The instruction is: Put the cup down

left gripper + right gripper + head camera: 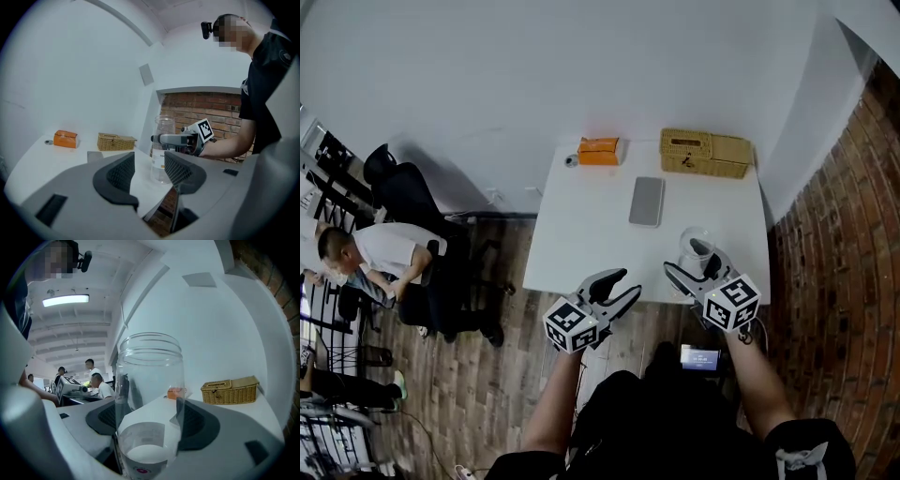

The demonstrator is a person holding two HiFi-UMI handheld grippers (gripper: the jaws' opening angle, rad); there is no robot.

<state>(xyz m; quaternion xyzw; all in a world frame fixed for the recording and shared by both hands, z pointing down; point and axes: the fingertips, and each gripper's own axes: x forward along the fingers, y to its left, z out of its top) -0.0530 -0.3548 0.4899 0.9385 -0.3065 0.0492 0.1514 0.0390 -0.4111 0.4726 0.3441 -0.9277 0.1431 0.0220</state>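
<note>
Two hand-held grippers were in play, only one loaded. The right hand-held gripper [686, 259] was clamped on the cup [695, 240], jaws wide, a pad on each side of the lower body. The left hand-held gripper [626, 284] was empty, jaws apart, level with the desk's near edge and well left of the cup.

Cup location: upright, over the near right corner of the desk [581, 234]. Couldn't tell whether its base touched the surface. The basket [705, 153], orange box [598, 150] and grey slab [647, 201] sat farther back, well clear.

Handling, my read:
- Clear, rigid, straight wall, narrower neck, open top. Looked empty, so likely light.
- Glass or hard plastic, couldn't tell which. Treat it as breakable, no drop from height.
- Smooth wall, so probably slippery in the pads. The low grip looked right: below the neck, about where the label band [140, 437] sits.
- It's tall for its base, so it could tip. It should be set flat before the jaws open.
- It's near the edge, so I'd land it farther in.
</note>
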